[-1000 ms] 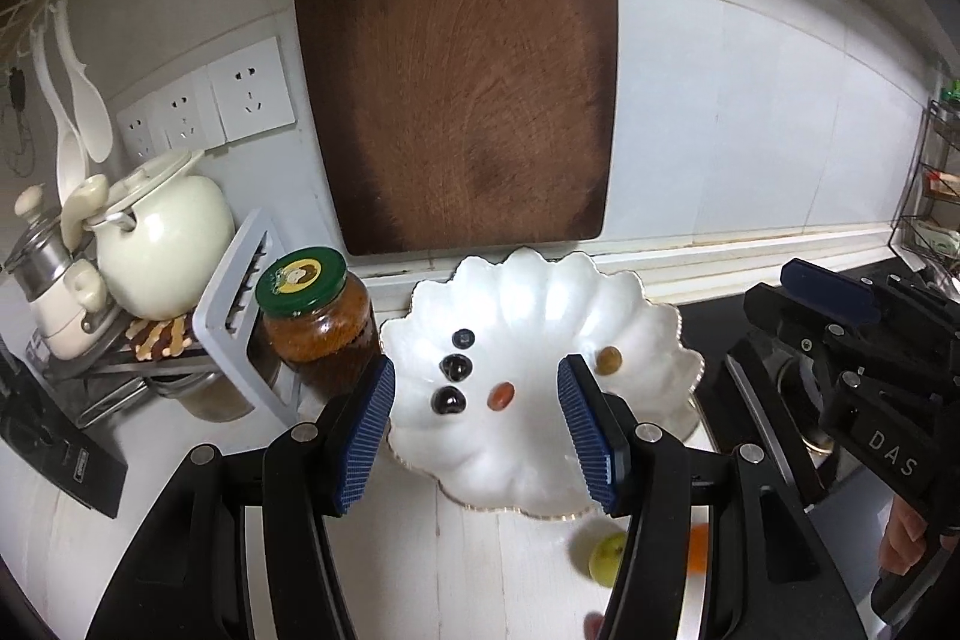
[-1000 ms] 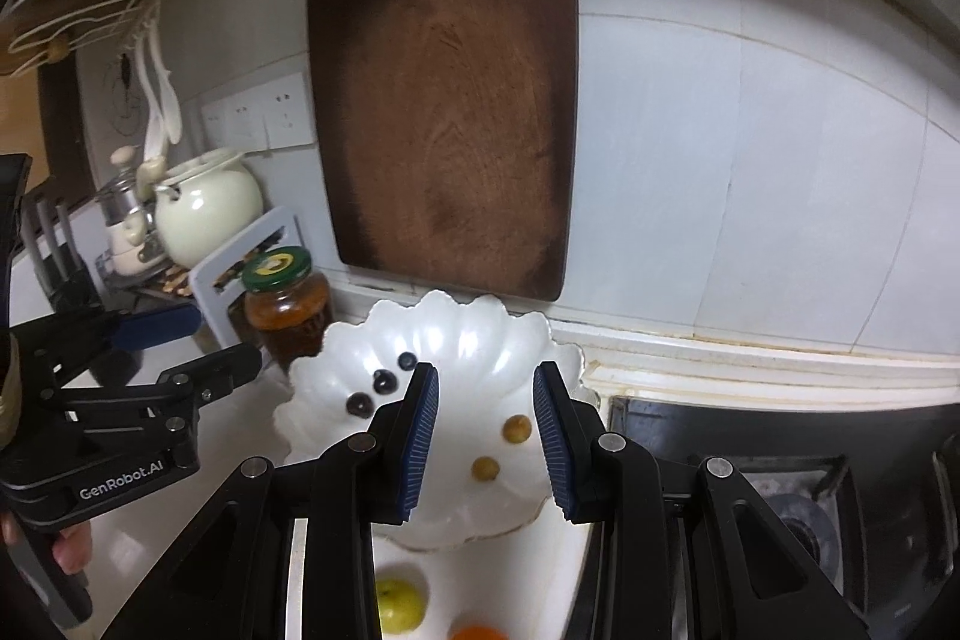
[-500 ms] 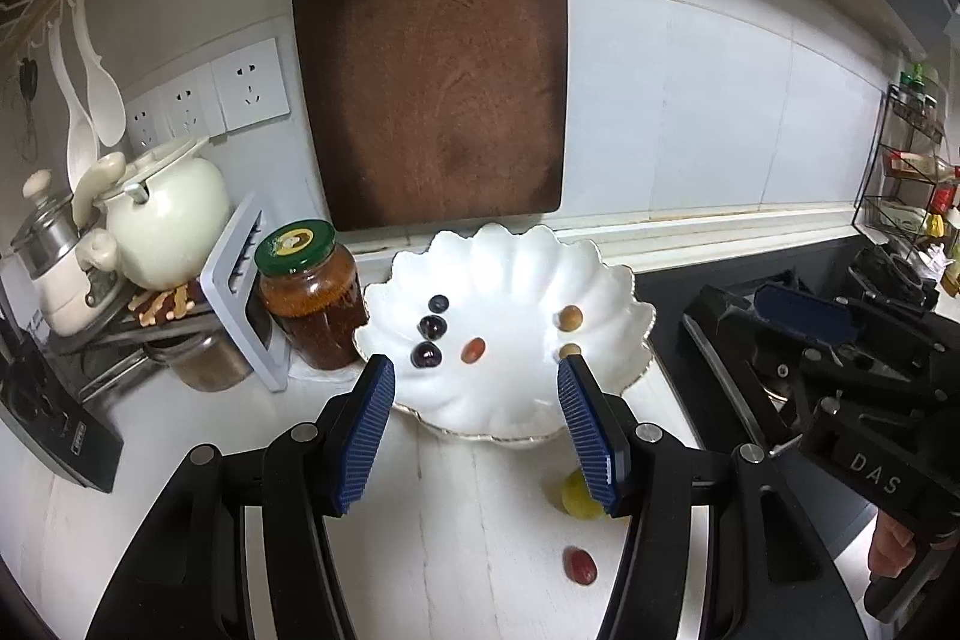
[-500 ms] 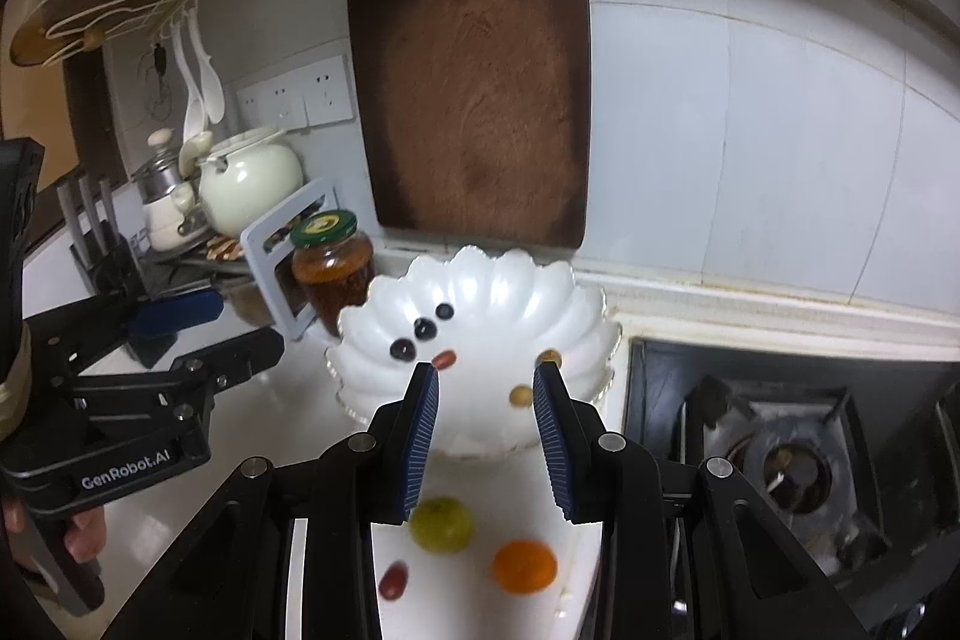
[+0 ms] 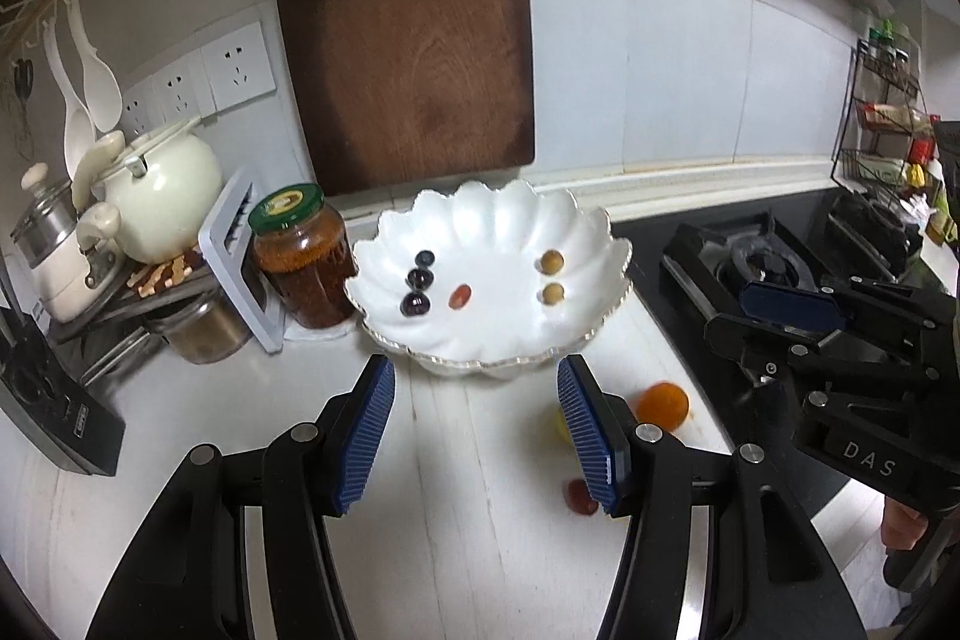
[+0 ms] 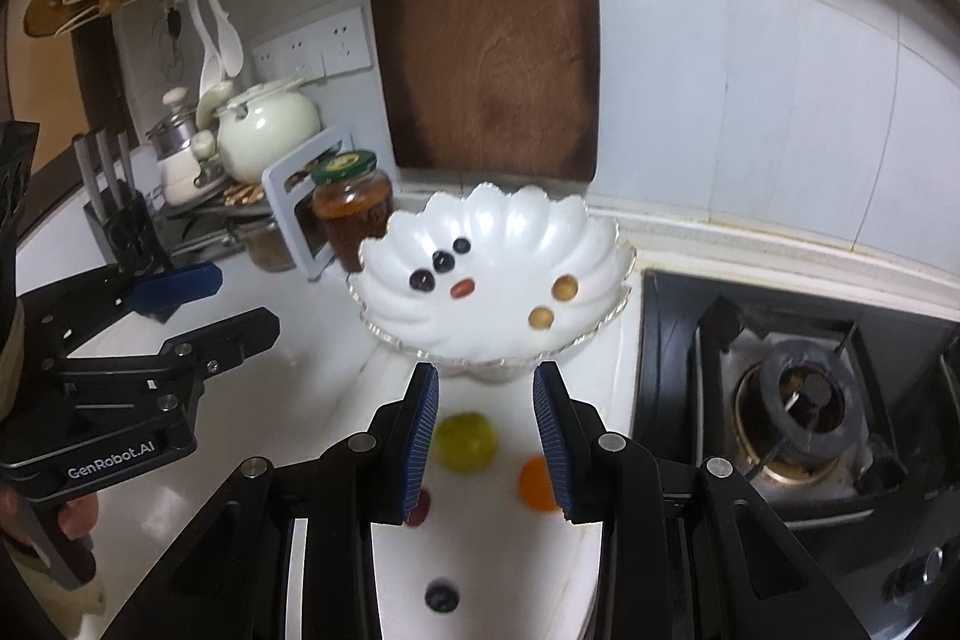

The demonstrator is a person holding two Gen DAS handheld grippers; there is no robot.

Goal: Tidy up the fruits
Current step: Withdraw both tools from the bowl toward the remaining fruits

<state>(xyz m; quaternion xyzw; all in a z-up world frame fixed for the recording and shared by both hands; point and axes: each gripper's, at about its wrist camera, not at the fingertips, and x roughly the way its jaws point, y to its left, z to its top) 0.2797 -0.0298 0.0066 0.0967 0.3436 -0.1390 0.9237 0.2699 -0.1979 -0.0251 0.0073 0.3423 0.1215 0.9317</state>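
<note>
Right wrist view has pulled back from the bowl (image 6: 606, 244) in the last second, so loose fruit on the counter (image 6: 336, 358) now shows: a green fruit (image 6: 465, 441) between the fingers, an orange (image 6: 537, 484) just right, a red one (image 6: 419, 508) left, a blueberry (image 6: 442, 597) nearest; six small fruits already lie in the bowl; I'd say a pickup comes next. Right gripper (image 6: 486, 433) is open and empty; left gripper (image 5: 474, 430) likewise, wide apart over bare counter. Room is tight rightward; the stove (image 6: 792, 400) edge sits just beside the orange; a jar (image 6: 351, 208) crowds the bowl's left.
</note>
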